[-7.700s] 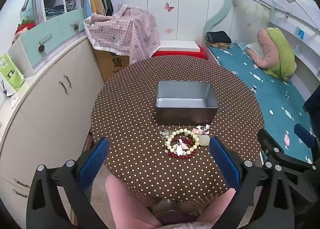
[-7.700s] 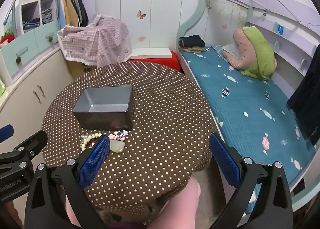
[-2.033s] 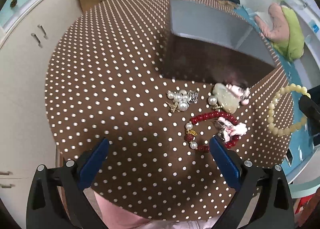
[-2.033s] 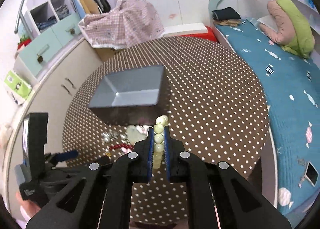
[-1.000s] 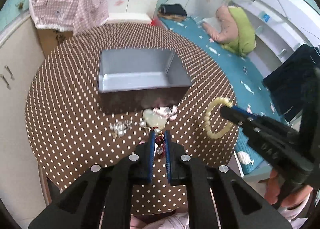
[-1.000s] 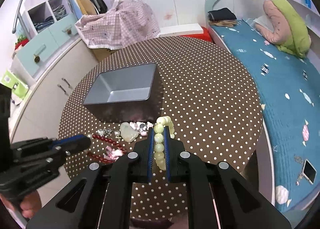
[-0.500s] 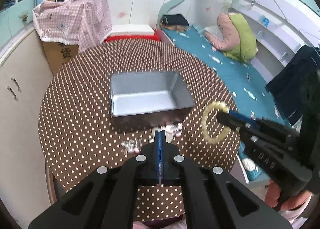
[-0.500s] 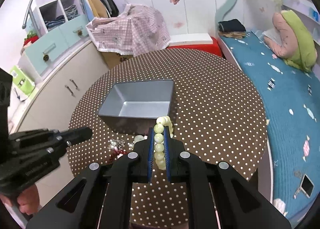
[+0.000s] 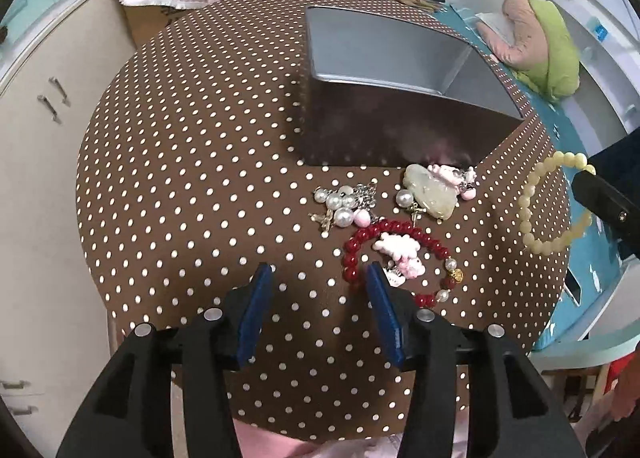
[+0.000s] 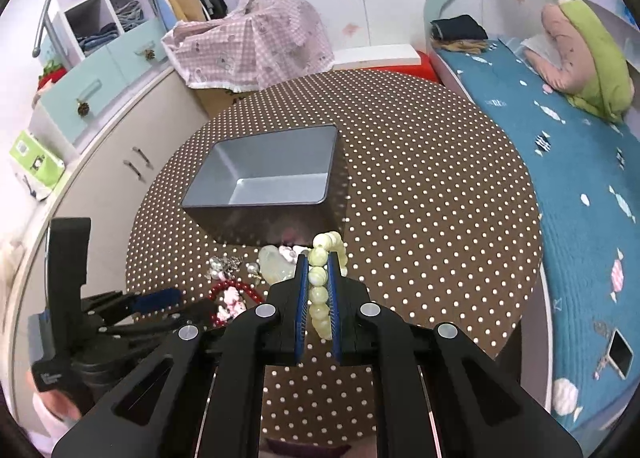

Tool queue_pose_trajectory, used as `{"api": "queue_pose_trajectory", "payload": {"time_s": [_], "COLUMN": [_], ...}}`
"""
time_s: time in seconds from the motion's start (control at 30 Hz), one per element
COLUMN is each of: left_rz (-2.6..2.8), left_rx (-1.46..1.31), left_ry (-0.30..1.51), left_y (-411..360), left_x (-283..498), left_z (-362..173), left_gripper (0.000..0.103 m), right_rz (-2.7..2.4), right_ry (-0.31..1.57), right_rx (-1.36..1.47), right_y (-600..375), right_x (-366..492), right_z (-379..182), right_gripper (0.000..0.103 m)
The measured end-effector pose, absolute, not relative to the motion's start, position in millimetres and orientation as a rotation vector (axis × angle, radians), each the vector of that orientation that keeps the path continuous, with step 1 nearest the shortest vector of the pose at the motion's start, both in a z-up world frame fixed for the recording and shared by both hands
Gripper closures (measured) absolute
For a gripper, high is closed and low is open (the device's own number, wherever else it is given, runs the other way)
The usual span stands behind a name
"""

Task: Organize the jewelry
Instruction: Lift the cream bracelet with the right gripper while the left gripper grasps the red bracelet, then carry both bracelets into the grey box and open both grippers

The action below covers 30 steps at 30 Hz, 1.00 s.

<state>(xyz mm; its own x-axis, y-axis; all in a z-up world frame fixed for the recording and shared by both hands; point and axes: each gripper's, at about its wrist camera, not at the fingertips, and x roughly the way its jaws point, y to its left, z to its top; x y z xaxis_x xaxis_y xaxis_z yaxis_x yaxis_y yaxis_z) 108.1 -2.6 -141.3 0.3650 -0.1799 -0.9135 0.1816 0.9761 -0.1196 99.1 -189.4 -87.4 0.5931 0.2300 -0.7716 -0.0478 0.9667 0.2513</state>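
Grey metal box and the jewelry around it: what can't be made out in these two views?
- Grey metal box: left wrist view, near wall hides most of its floor.
- Red bead bracelet: left wrist view, the open left claw covers its near part; right wrist view, mostly behind the claws.
- Pale yellow bead bracelet: right wrist view, lower loop hidden by the shut right claw.
- Small pearl charms: right wrist view, too small.

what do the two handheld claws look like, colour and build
Both match: the left claw and right claw have matte black angular plastic frames, two long fingers lined with ribbed blue pads, and round silver screw heads at the pivots. In the right wrist view the left unit's black body carries small white lettering, too blurred to read. No cables show.
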Motion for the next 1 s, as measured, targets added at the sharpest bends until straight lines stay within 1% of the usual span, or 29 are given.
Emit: {"api": "queue_pose_trajectory", "payload": {"time_s": [0.1, 0.13, 0.17, 0.2, 0.3, 0.5, 0.7, 1.0], "left_rz": [-0.211, -0.195, -0.189, -0.212, -0.232, -0.307, -0.401, -0.430], "left_rx": [0.073, 0.110, 0.148, 0.152, 0.178, 0.061, 0.011, -0.001], "left_ry": [1.148, 1.130, 1.108, 1.102, 1.078, 1.091, 1.019, 0.918], "left_y": [-15, -22, -28, -33, -41, -27, -25, -25], "left_x": [108, 106, 105, 104, 103, 104, 91, 96], "left_z": [-144, -146, -146, -145, -144, -134, -95, -50], "left_gripper": [0.058, 0.063, 0.078, 0.097, 0.097, 0.097, 0.097, 0.097], "right_rz": [0.161, 0.160, 0.159, 0.160, 0.158, 0.151, 0.149, 0.171], "right_ry": [0.928, 0.930, 0.932, 0.934, 0.938, 0.924, 0.901, 0.849], "right_rx": [0.214, 0.214, 0.215, 0.217, 0.219, 0.221, 0.218, 0.189], "right_y": [-189, -189, -189, -189, -190, -193, -196, -191], "right_x": [101, 101, 102, 103, 103, 101, 101, 104], "right_z": [-89, -90, -90, -91, -92, -89, -82, -61], "right_gripper": [0.093, 0.093, 0.093, 0.093, 0.093, 0.093, 0.093, 0.093]}}
